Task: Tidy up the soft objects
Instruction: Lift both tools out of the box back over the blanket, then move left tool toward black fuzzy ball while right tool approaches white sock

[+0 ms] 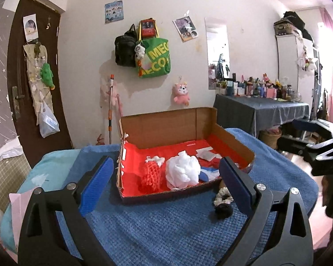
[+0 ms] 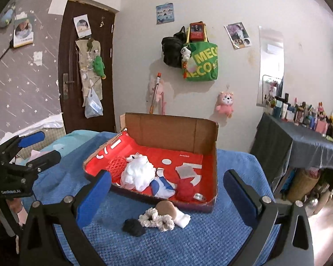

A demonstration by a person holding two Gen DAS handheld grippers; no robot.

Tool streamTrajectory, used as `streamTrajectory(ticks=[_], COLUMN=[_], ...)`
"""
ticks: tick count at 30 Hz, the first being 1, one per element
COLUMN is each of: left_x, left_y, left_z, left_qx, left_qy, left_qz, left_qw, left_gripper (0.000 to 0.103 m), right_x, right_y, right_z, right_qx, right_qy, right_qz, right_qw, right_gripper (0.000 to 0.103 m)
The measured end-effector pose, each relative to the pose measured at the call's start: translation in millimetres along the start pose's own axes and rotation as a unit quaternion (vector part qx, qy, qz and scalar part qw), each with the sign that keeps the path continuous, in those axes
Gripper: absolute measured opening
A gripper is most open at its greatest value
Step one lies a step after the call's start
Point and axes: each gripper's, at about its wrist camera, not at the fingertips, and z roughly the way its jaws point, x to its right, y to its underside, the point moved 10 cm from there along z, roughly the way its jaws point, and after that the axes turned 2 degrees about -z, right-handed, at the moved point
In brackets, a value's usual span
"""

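While both tools hang wide and empty, bring the right tool [image 2: 166, 196] squarely over the cream scrunchie [image 2: 157, 220] just before the box [image 2: 213, 161].

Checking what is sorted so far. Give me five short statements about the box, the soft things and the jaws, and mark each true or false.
1. The white mesh puff lies inside the cardboard box. True.
2. The cream scrunchie is in the box. False: it lies on the blue blanket in front of the box.
3. The jaws of the right gripper hold the black scrunchie. False: they are open and empty.
4. The left gripper stands open with nothing held. True.
5. The box's inside floor is green. False: it is red.
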Motion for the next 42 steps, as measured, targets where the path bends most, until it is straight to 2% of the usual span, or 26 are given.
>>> streamTrajectory(ticks=[4, 9, 13, 21, 26, 29, 33, 42], left_x=[3, 5, 7, 4, 3, 3, 11, 48], left_y=[-7, -1, 23, 92, 131, 139, 146, 146], left_z=[-23, -31, -18, 28, 59, 70, 81, 112], left_qx=[0.022, 0.025, 0.001, -0.061, -0.111, -0.124, -0.141, -0.198], left_qy=[-0.006, -0.003, 0.01, 0.019, 0.024, 0.021, 0.036, 0.099], left_qz=[0.004, -0.001, -0.019, -0.049, -0.071, -0.072, -0.069, -0.068], left_qw=[0.9997, 0.9997, 0.9998, 0.9967, 0.991, 0.9895, 0.9869, 0.9729], left_gripper=[0.098, 0.1, 0.1, 0.1, 0.1, 0.099, 0.099, 0.099], right_x=[-1, -5, -5, 7, 16, 20, 25, 44], right_y=[4, 8, 18, 74, 110, 127, 137, 138], right_z=[-8, -25, -26, -2, 19, 35, 47, 63], right_qx=[0.007, 0.023, 0.018, -0.013, -0.039, -0.061, -0.076, -0.094], right_qy=[0.001, 0.008, 0.015, 0.049, 0.071, 0.066, 0.069, 0.066], right_qz=[0.005, -0.001, 0.0, 0.02, 0.032, 0.048, 0.05, 0.066], right_qw=[1.0, 1.0, 1.0, 0.999, 0.996, 0.995, 0.993, 0.991], right_gripper=[0.103, 0.103, 0.103, 0.103, 0.103, 0.103, 0.103, 0.103])
